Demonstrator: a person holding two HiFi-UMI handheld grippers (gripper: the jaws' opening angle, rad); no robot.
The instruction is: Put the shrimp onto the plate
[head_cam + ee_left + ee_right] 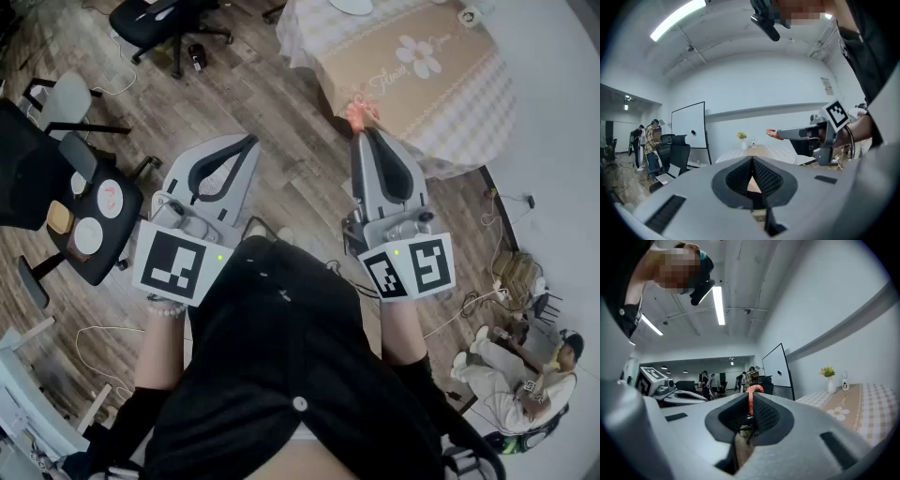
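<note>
Grey L tool (249,141), R tool (364,132), blk pads (768,178), b/w marker cubes (175,264), blk dress (281,356)

Checked-cloth table (473,117); daisy runner (412,61) lying across top.

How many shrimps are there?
1. The orange-pink curled shrimp is pinched between the jaws of the right gripper, held out in front of the person. Others may be hidden out of view.

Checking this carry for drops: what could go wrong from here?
The shrimp is pinched only at the tip of the right gripper, part of it sticking out, so it may slip. It seems barely at the edge of the table, so a drop could land on the wooden floor.
</note>
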